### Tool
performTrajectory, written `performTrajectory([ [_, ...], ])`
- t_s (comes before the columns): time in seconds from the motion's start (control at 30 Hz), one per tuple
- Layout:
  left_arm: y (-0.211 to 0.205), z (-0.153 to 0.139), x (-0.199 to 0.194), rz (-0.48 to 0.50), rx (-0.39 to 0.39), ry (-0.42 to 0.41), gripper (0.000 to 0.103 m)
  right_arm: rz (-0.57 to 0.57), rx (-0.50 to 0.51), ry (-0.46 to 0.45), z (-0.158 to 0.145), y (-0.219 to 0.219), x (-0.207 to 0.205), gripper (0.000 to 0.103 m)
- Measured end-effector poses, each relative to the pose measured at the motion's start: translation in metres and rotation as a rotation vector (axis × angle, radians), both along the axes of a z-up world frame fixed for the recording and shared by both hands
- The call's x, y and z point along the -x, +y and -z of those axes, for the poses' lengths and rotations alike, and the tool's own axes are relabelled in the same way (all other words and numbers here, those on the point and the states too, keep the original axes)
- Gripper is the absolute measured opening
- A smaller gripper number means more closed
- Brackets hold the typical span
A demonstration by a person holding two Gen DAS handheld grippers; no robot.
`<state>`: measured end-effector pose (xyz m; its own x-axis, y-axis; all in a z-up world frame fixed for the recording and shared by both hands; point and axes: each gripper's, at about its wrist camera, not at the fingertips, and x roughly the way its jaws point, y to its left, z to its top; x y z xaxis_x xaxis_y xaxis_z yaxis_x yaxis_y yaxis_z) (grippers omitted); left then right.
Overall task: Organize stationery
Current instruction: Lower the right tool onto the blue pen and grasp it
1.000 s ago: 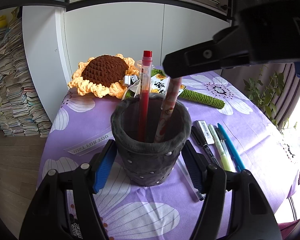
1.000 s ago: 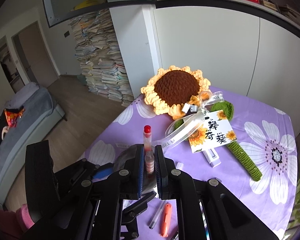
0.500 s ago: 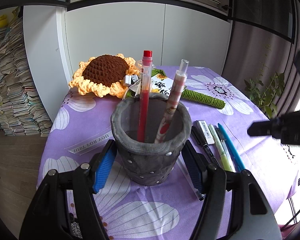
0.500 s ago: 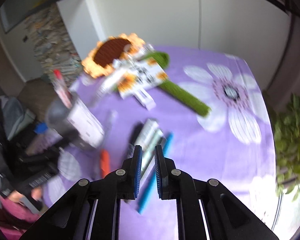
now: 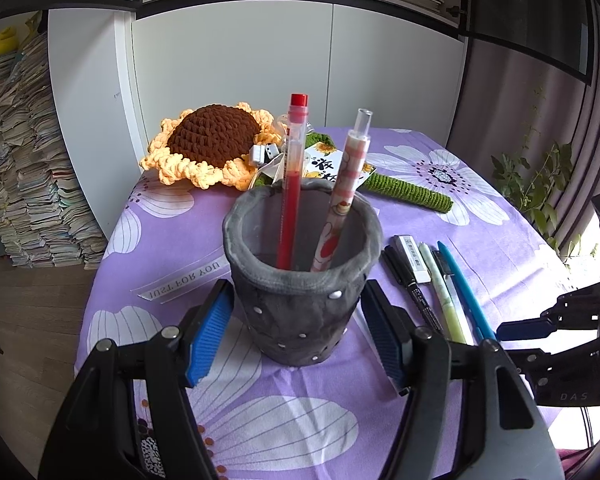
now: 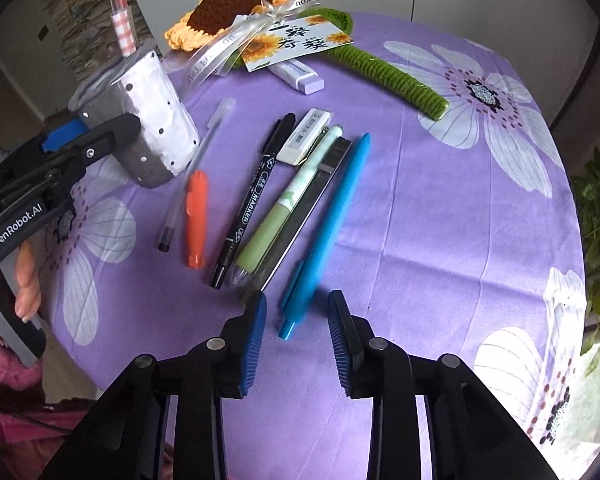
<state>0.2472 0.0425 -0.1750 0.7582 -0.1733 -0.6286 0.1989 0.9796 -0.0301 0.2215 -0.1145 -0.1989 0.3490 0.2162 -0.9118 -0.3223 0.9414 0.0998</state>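
Lying between the just-parted right fingers (image 6: 256, 332), untouched: blue pen (image 6: 332, 216).

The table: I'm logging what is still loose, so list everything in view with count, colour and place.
pen holder: 1, grey, between left jaws
pens in holder: 2, red, pink-patterned
blue pen: 1, between the open right jaws
green pen: 1, beside a dark flat strip
black marker: 1
orange tool: 1
clear pen: 1
erasers: 2, white, lilac
crochet sunflower: 1, far edge
left gripper: shut on holder
right gripper: just opening
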Motion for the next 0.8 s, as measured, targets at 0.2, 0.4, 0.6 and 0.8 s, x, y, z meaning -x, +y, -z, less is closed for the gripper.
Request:
performTrajectory([
  [0.2, 0.001, -0.001, 0.000, 0.002, -0.002, 0.000, 0.064, 0.009, 0.044, 0.001, 0.001, -0.006, -0.001, 0.021],
  [0.4, 0.001, -0.001, 0.000, 0.002, -0.004, -0.001, 0.064, 0.064, 0.124, 0.012, 0.001, -0.036, -0.007, 0.020],
  [0.6, -0.001, -0.002, 0.000, 0.003, -0.007, -0.006, 0.064, 0.073, 0.110, -0.026, -0.015, -0.045, -0.017, 0.022],
  [0.8, -0.002, -0.003, 0.000, 0.000, -0.011, -0.007, 0.064, 0.014, 0.109, -0.063, -0.021, -0.023, -0.056, 0.040],
])
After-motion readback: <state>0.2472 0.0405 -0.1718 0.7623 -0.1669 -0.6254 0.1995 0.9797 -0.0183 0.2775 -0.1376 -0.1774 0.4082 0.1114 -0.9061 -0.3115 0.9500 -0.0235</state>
